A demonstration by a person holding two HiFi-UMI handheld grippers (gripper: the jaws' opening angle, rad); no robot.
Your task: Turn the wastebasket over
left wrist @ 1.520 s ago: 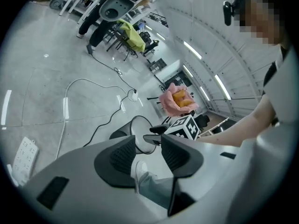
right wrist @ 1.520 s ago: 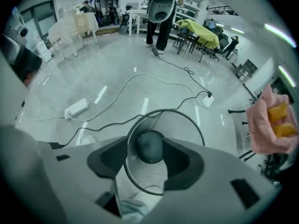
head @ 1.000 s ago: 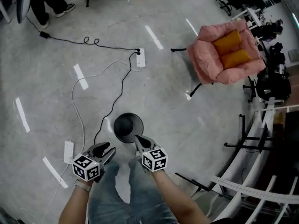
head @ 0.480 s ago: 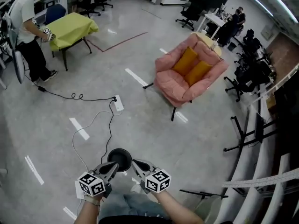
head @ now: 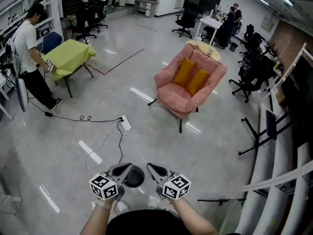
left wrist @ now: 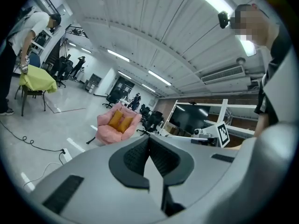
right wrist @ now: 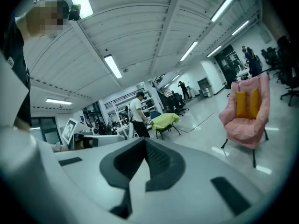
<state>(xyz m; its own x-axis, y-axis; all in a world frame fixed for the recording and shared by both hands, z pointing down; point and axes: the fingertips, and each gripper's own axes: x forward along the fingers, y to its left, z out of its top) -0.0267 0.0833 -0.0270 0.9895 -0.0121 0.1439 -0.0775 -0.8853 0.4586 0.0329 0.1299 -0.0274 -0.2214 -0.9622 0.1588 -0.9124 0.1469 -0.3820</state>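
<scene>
The wastebasket (head: 133, 177) stands below and between the left gripper (head: 121, 171) and the right gripper (head: 156, 172), both closed empty.

The left claw (head: 125, 168) and the right claw (head: 152, 168) are held side by side low in front of the body. They are near each other but apart, and both point forward, close to level. Each has its jaws pressed together with nothing between them. The bare left forearm (head: 94, 220) and right forearm (head: 190, 215) reach out from the torso, angling slightly inward.
</scene>
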